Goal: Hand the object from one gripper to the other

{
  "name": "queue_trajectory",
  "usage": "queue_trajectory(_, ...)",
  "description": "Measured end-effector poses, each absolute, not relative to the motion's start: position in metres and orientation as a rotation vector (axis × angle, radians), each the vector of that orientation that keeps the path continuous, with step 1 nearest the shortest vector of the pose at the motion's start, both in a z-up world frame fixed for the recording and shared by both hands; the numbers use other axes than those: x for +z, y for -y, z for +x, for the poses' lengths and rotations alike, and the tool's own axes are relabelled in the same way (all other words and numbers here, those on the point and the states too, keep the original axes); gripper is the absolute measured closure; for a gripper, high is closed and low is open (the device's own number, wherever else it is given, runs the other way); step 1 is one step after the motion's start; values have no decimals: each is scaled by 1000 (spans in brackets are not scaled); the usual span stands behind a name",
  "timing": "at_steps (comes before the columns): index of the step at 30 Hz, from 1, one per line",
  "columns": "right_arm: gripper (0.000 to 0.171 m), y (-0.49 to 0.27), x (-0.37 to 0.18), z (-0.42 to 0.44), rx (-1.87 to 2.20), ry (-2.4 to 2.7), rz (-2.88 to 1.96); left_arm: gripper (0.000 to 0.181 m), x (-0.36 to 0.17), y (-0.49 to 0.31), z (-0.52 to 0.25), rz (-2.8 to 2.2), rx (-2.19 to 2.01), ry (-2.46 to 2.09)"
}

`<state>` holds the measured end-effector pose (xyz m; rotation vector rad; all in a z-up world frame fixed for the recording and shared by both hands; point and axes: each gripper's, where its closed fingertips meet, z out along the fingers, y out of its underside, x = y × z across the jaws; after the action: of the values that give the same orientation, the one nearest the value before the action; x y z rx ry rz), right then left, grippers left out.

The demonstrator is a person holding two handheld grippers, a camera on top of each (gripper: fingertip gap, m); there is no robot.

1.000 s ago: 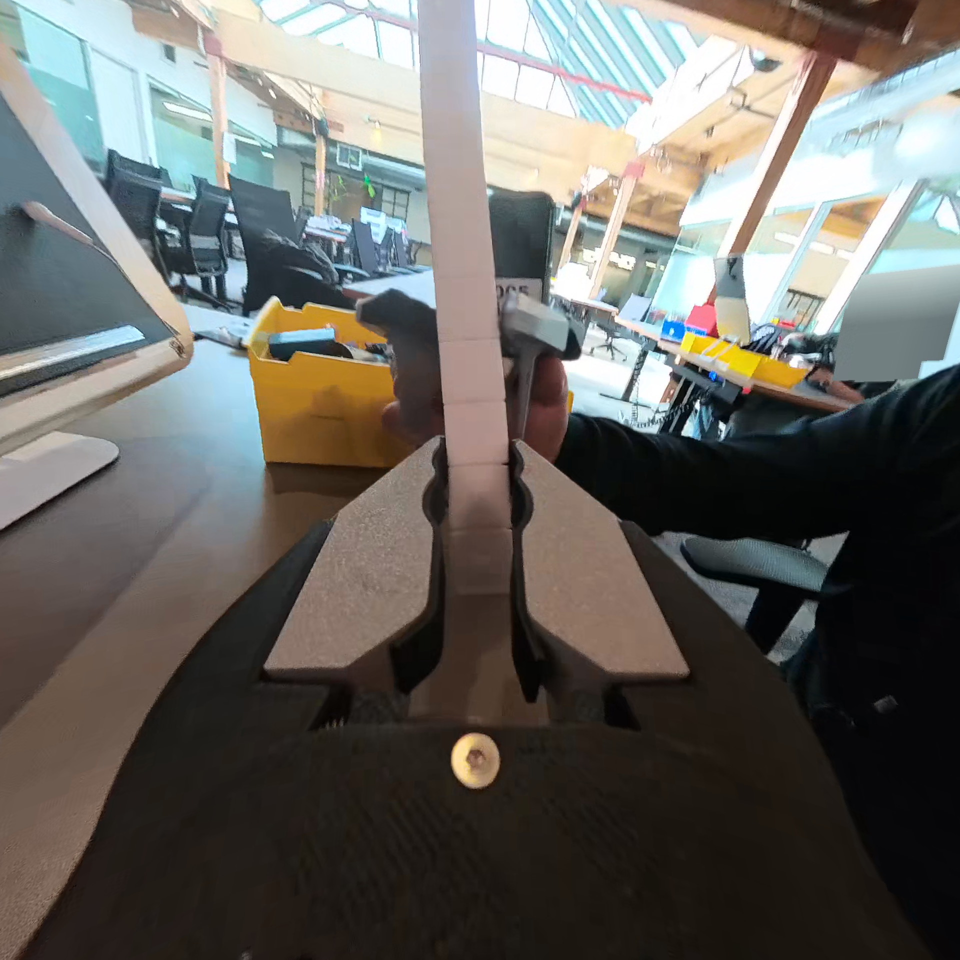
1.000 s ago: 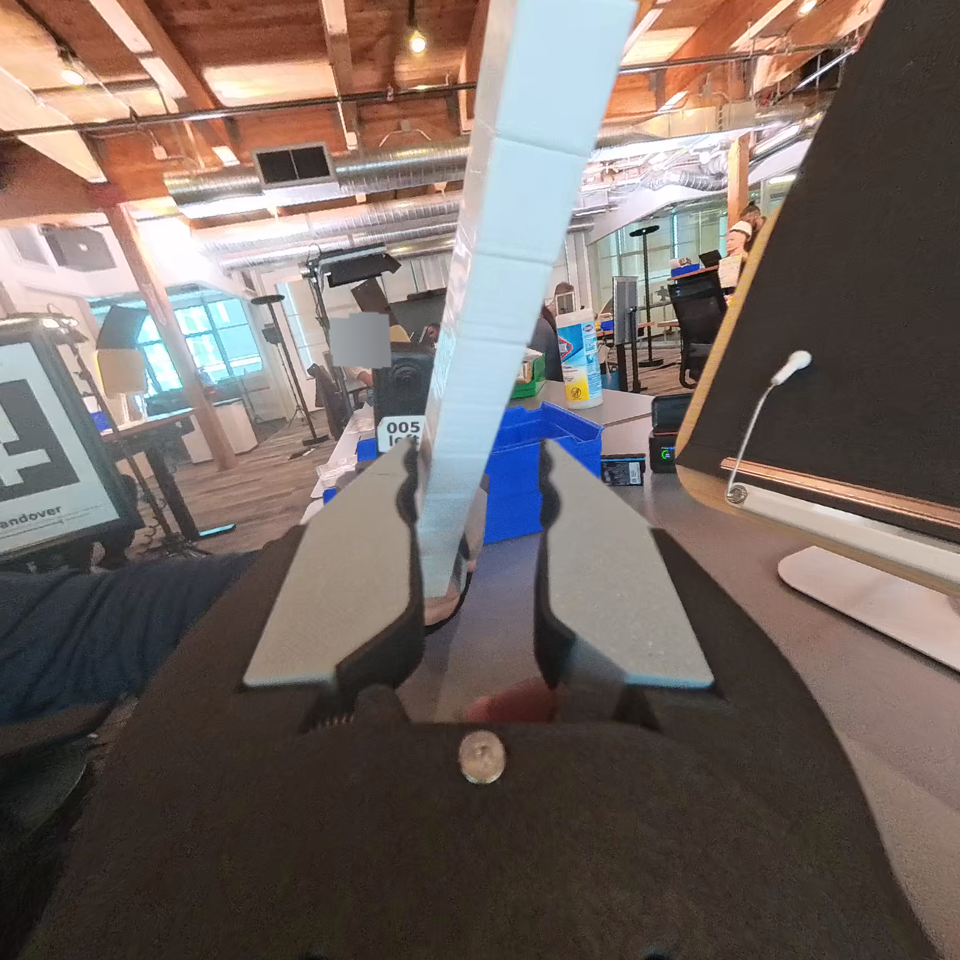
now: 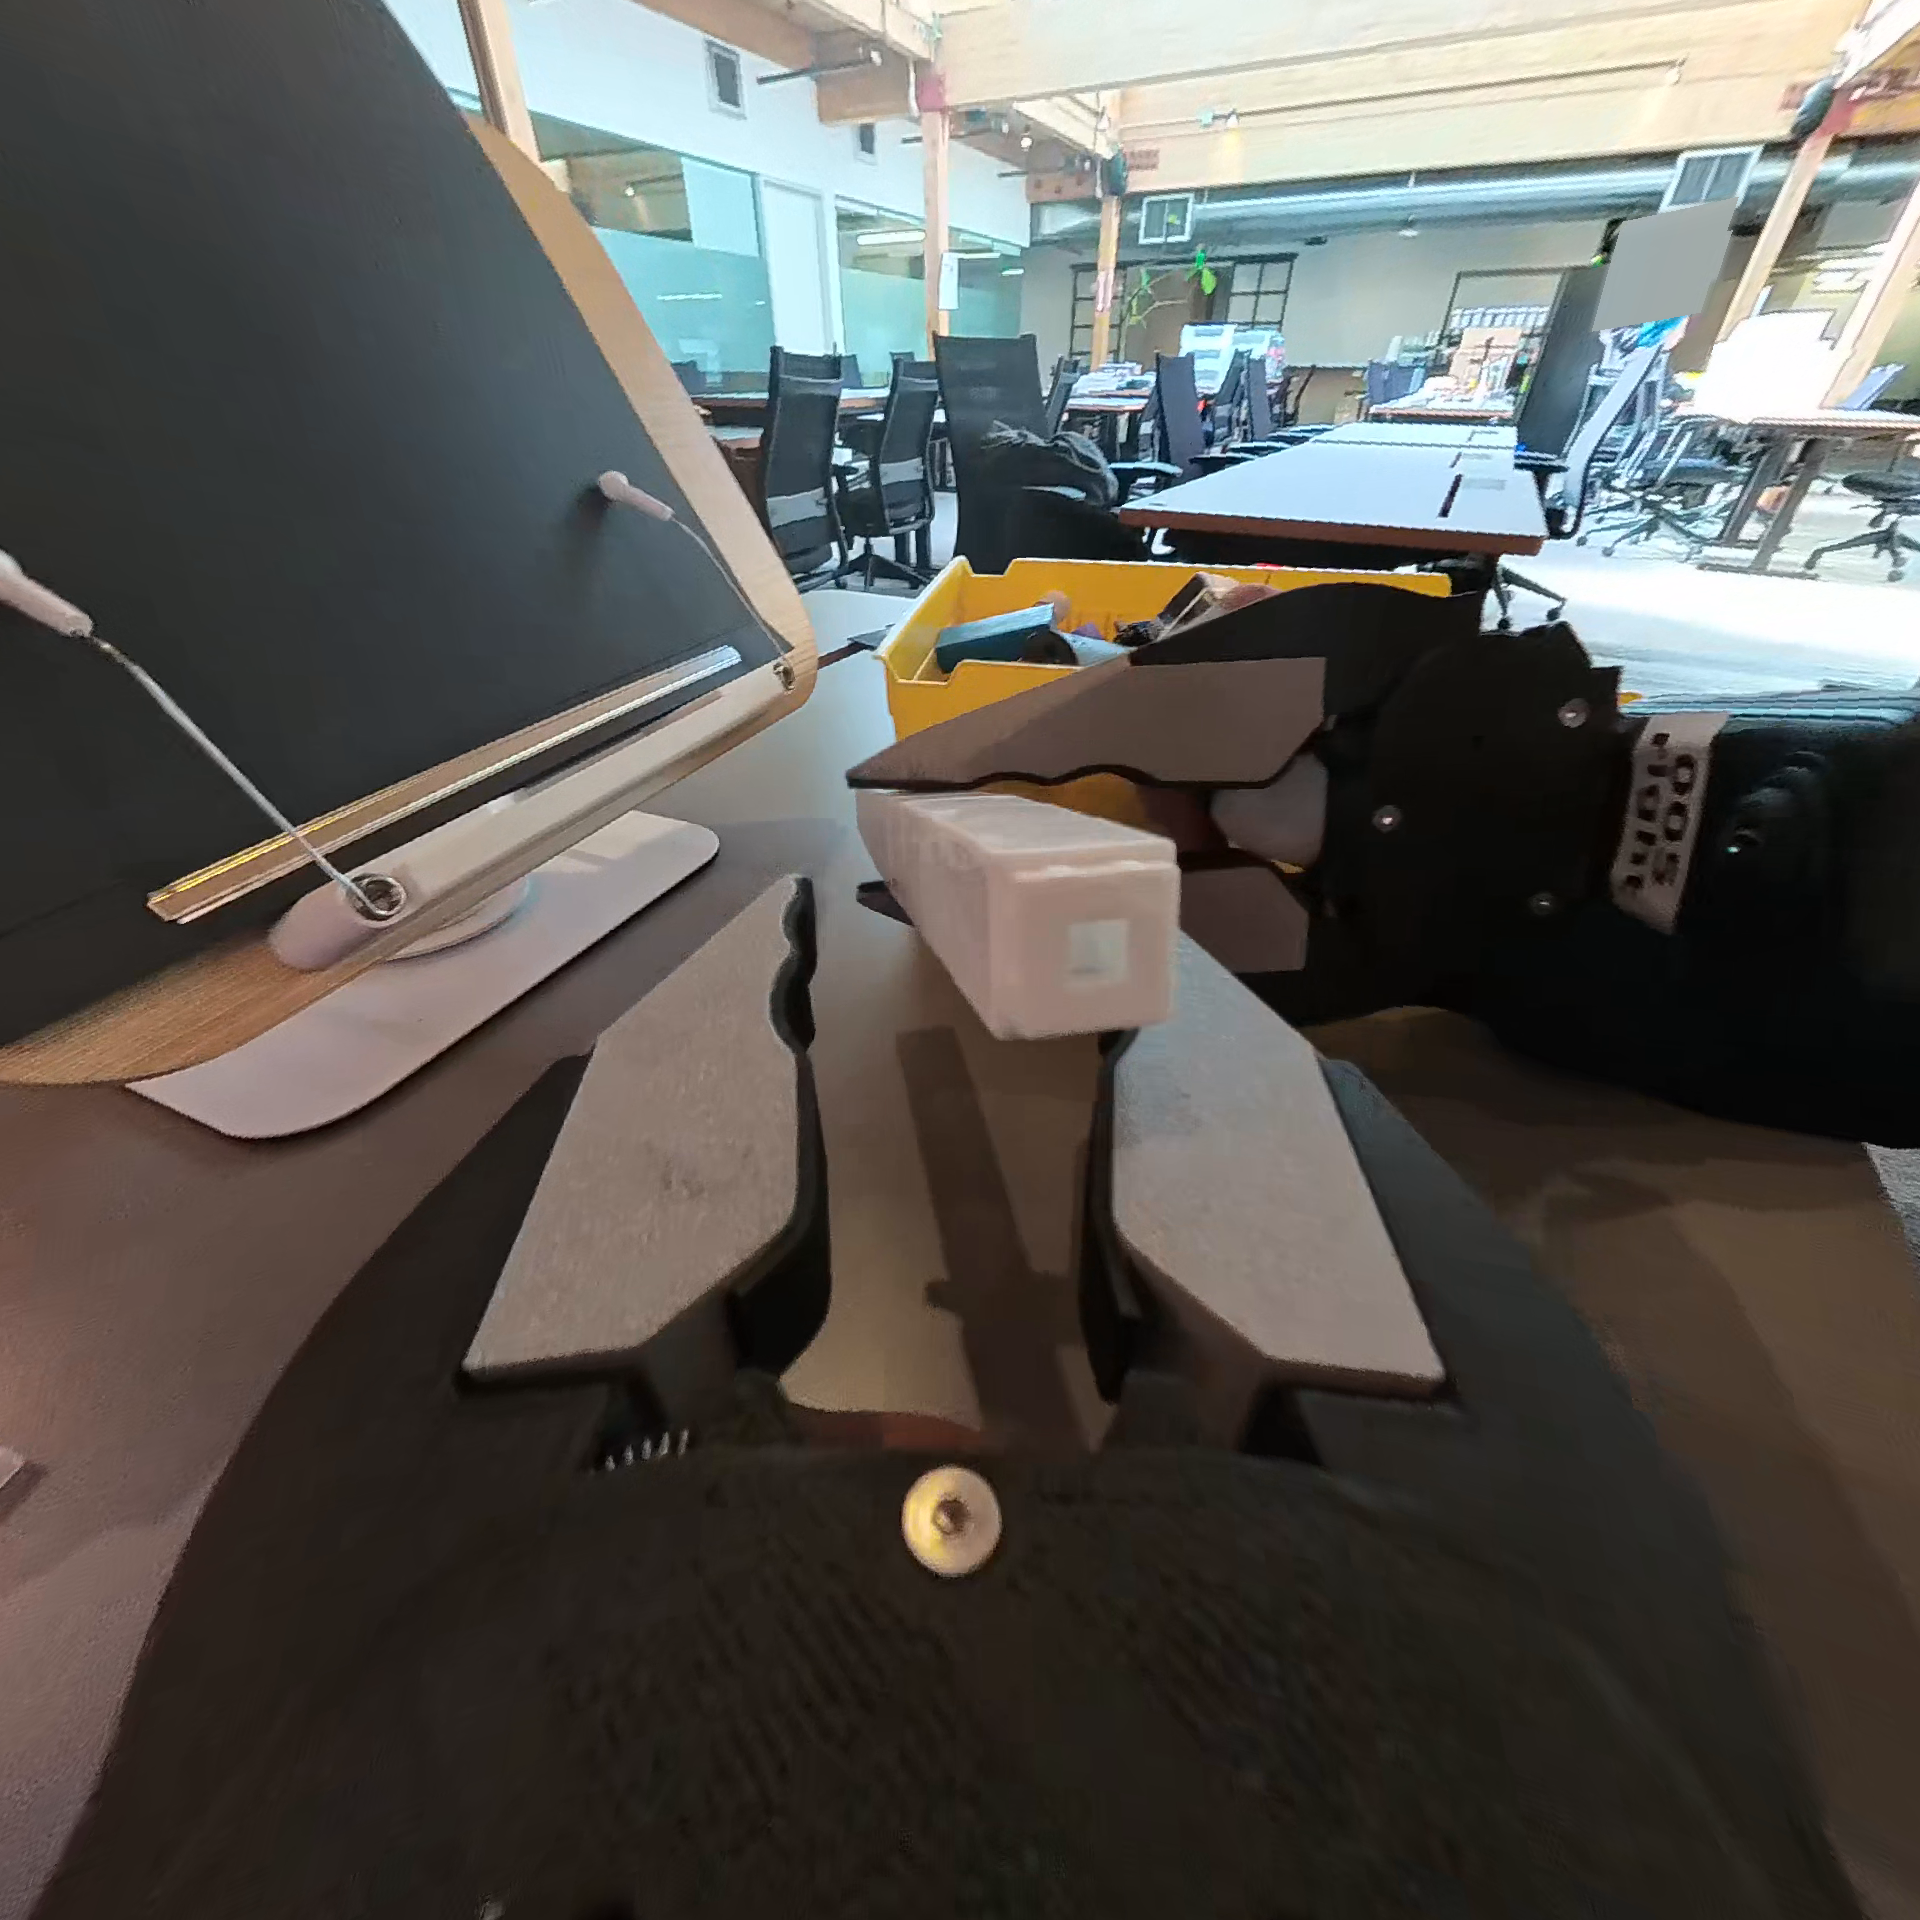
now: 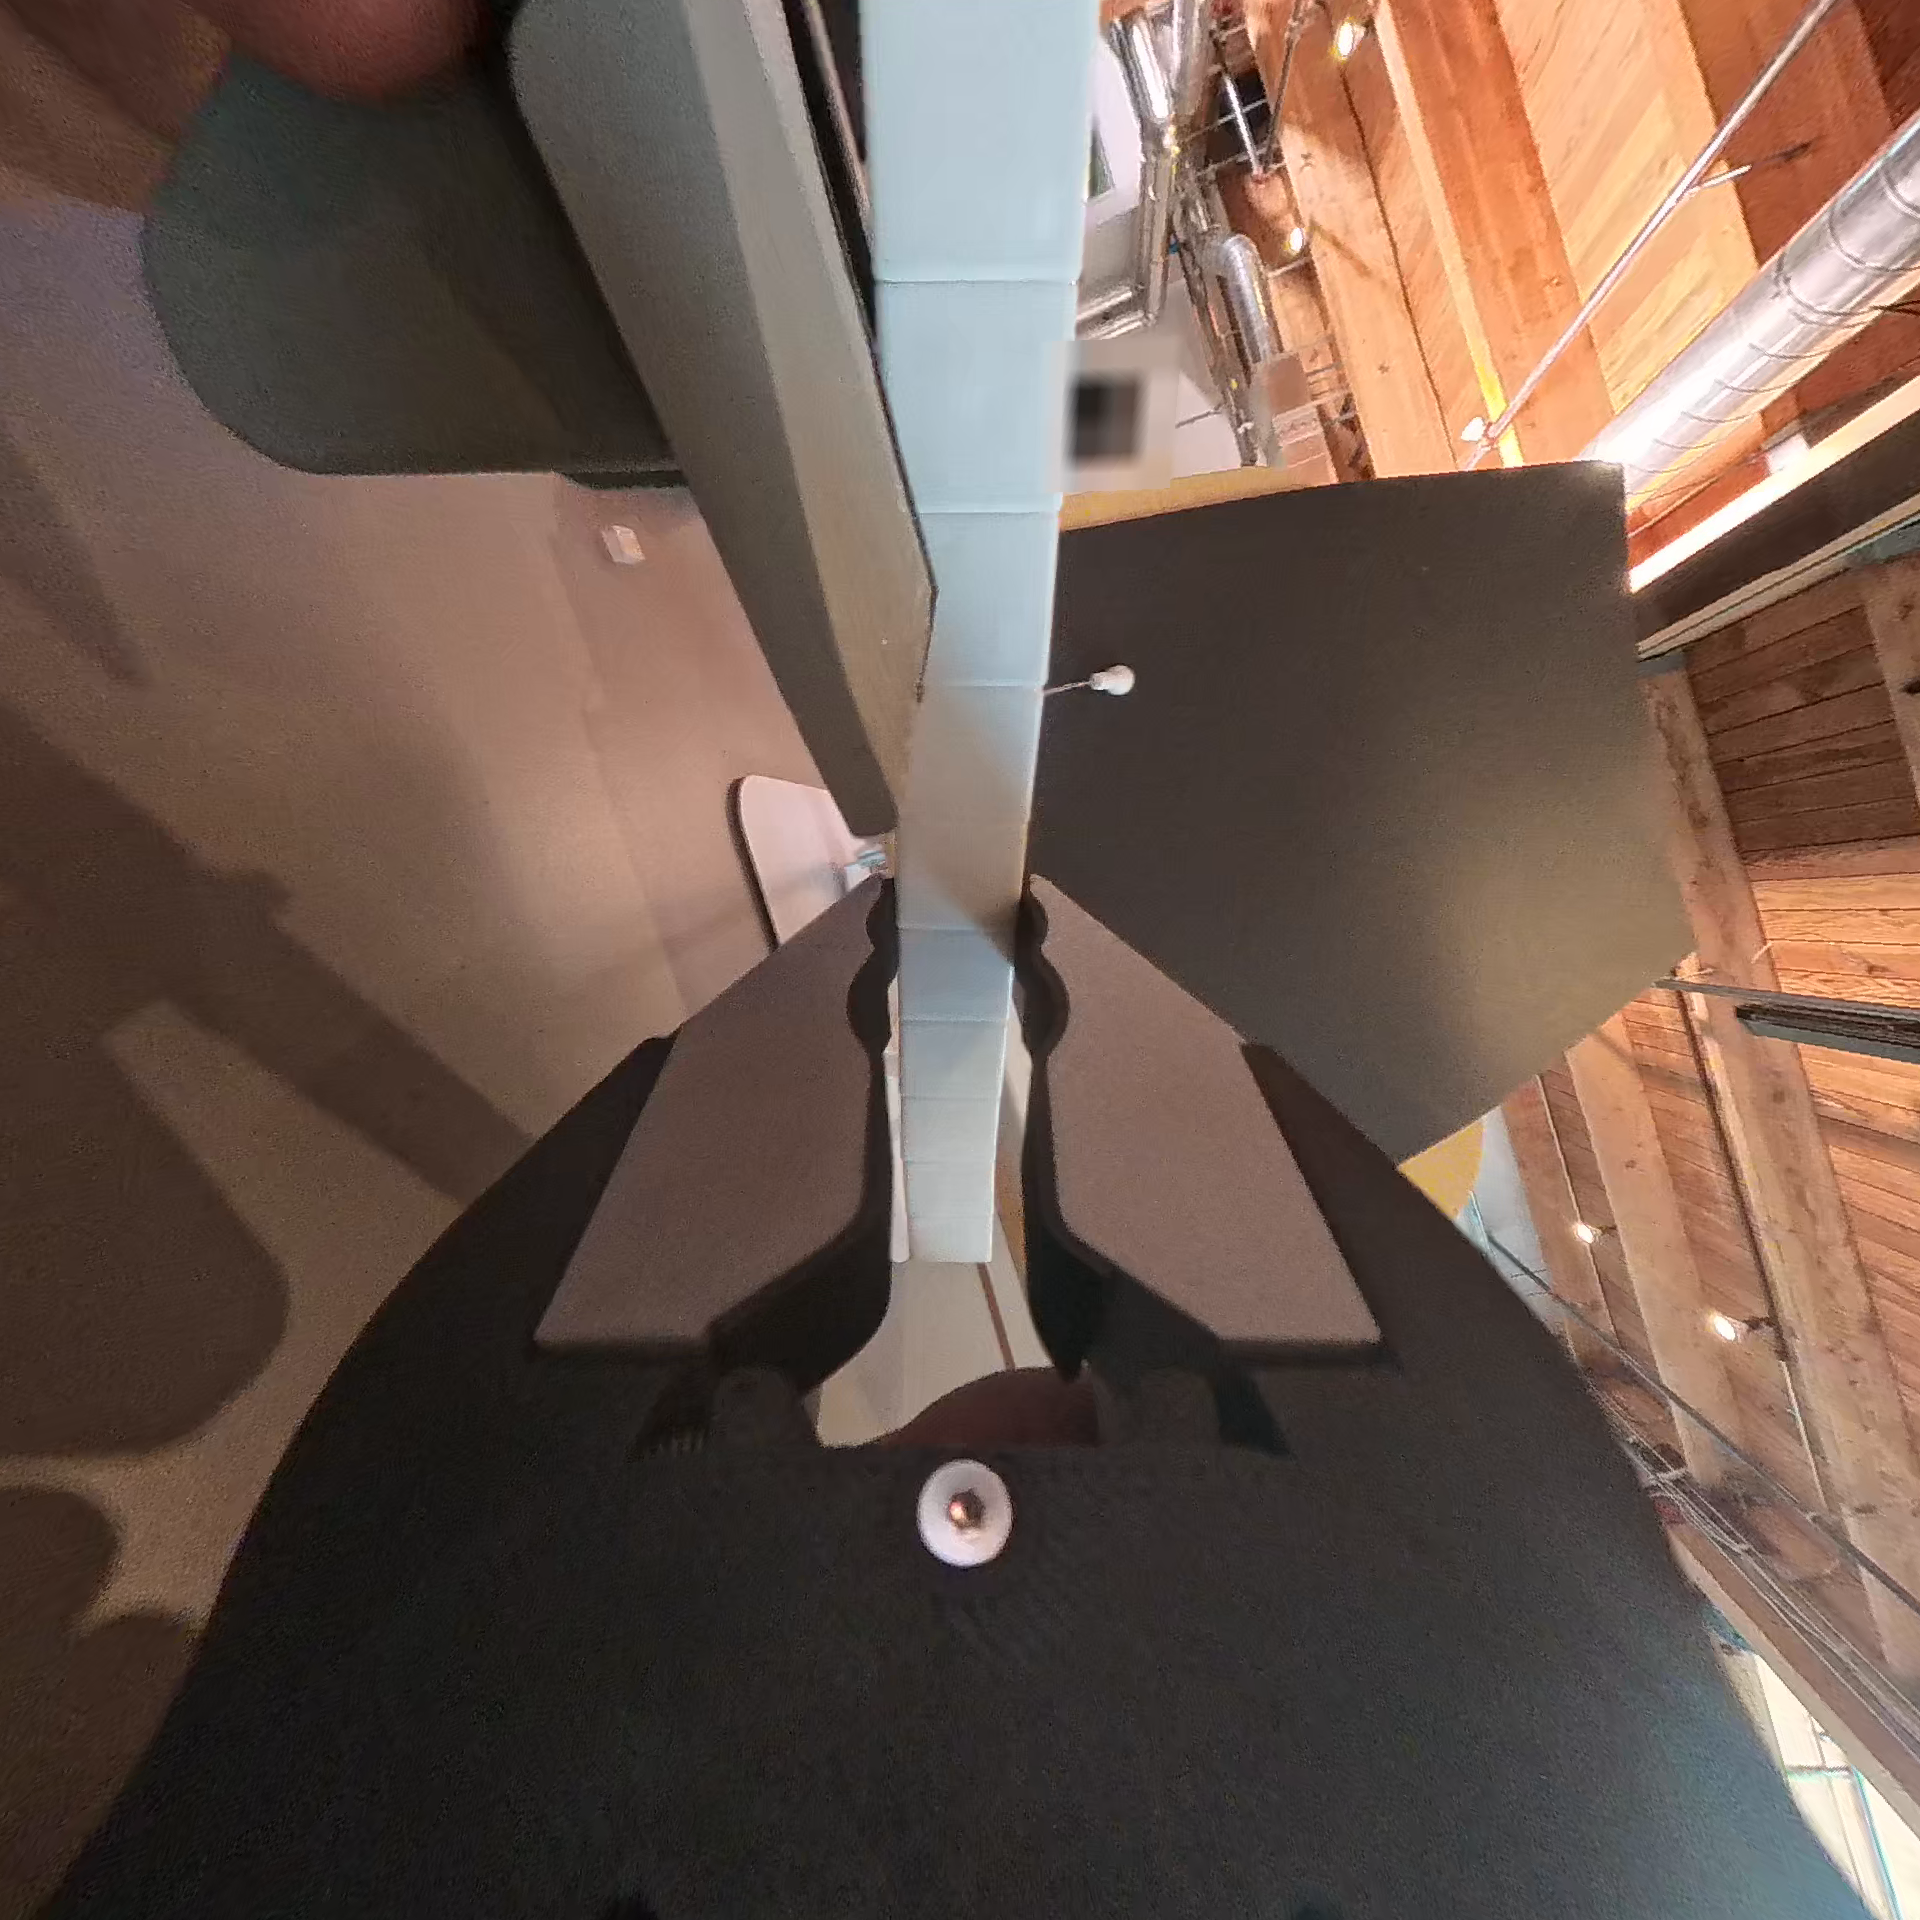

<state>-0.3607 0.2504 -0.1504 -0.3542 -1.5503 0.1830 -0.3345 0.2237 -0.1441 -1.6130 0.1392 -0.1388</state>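
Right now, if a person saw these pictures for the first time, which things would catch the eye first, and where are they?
First comes the long white segmented bar, clamped in the right gripper and lying level just beyond the open left gripper. To the left, a dark tilted board on a white stand fills much of the left wrist view. Behind the bar sits a yellow bin full of small parts.

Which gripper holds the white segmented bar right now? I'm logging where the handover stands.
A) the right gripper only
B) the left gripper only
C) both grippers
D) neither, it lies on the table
A: the right gripper is closed on the white segmented bar, while the left gripper is open with the bar's end hanging free just above and ahead of its fingertips.
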Motion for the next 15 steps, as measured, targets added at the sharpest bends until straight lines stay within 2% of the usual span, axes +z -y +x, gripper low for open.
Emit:
queue_trajectory(10, 151, -245, -166, -365, 136, 1606, -374, 136, -153, -227, -333, -1651, -87, -166)
queue_trajectory(13, 151, -241, -168, -364, 154, 1616, -361, 154, -156, -228, -339, -1659, -46, -150)
queue_trajectory(15, 151, -239, -168, -364, 161, 1617, -363, 156, -156, -227, -340, -1664, -34, -165)
